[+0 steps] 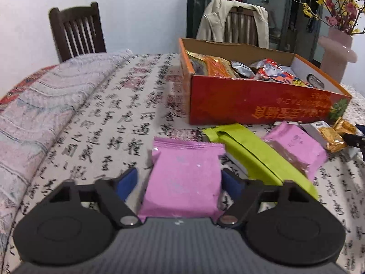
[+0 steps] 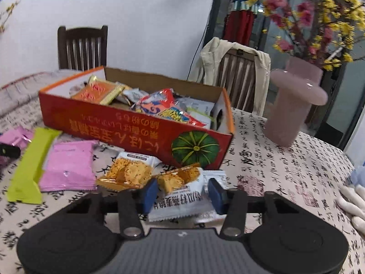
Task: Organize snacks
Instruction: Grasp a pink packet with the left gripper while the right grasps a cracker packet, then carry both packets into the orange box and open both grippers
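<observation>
A red cardboard box [image 1: 255,105] holding several snack packets stands on the table; it also shows in the right wrist view [image 2: 127,125]. My left gripper [image 1: 182,182] is open around a pink packet [image 1: 184,178] lying on the cloth, blue pads at its two sides. A green packet [image 1: 253,155] and a second pink packet [image 1: 296,146] lie to its right. My right gripper [image 2: 181,194] is open around a white and orange cracker packet [image 2: 180,191]. Another cracker packet [image 2: 130,171], a pink packet [image 2: 68,166] and the green packet [image 2: 32,162] lie to its left.
A pink vase [image 2: 294,105] with flowers stands right of the box. Two wooden chairs [image 1: 77,32] stand behind the table, one with a beige jacket [image 1: 232,20]. A folded patterned cloth [image 1: 41,105] covers the table's left side. A white object [image 2: 351,198] lies at the right edge.
</observation>
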A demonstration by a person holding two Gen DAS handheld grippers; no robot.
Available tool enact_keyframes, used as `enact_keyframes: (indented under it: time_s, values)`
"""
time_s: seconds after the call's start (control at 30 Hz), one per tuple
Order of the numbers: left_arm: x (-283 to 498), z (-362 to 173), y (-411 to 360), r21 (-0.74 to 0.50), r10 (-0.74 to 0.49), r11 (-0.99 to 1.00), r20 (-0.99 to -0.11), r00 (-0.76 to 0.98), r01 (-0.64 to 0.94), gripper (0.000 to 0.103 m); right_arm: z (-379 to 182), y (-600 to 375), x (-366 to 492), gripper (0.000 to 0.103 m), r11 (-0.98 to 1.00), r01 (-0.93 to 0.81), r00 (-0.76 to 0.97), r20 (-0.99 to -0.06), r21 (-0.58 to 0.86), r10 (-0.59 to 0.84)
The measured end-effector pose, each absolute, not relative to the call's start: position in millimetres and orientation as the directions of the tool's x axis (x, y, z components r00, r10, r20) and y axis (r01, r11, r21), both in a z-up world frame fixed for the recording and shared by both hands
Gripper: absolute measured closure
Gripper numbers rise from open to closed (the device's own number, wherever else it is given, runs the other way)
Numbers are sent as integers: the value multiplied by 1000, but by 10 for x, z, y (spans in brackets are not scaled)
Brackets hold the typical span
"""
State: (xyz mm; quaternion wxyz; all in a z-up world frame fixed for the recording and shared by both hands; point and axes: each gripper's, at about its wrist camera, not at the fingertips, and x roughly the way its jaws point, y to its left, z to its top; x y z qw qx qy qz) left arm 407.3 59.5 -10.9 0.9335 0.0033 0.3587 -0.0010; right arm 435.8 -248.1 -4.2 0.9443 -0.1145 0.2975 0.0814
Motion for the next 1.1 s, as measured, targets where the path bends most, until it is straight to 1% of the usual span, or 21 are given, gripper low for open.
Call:
enact_keyframes:
  time_s: [0.03, 0.13, 0.27, 0.37, 0.5, 0.67, 0.97, 1.1]
  values:
    - [4060, -102, 589, 19, 13, 1000, -660, 751, -1, 40, -78, -2455, 4373, 62, 957, -224, 810, -581, -184, 78]
    - [4053, -82, 593, 18, 11, 1000, -666, 746, 2, 40, -120, -2398, 4343, 64, 946, -232, 823, -564, -224, 68]
    - [3926, -28, 563, 30, 19, 1000, -656, 754, 1, 40, -88, -2419, 4258, 64, 950, -236, 821, -565, -206, 81]
    - [3767, 54, 577, -1, 8, 1000, -648, 762, -12, 40, -15, -2470, 4114, 64, 953, -223, 831, -551, -203, 77]
    - [3461, 154, 561, -52, -17, 998, -638, 770, -21, 40, 118, -2592, 3822, 64, 968, -195, 845, -528, -159, 84]
    - [3043, 225, 480, -107, -64, 994, -632, 772, -5, 40, 167, -2679, 3367, 64, 974, -207, 843, -522, -88, 132]
    - [2466, 274, 177, -109, -126, 991, -640, 758, 73, 40, -11, -2654, 2640, 64, 969, -247, 811, -546, 5, 209]
    - [2341, 322, 51, -97, -138, 990, -631, 763, 99, 40, -40, -2648, 2410, 64, 965, -261, 807, -544, 20, 230]
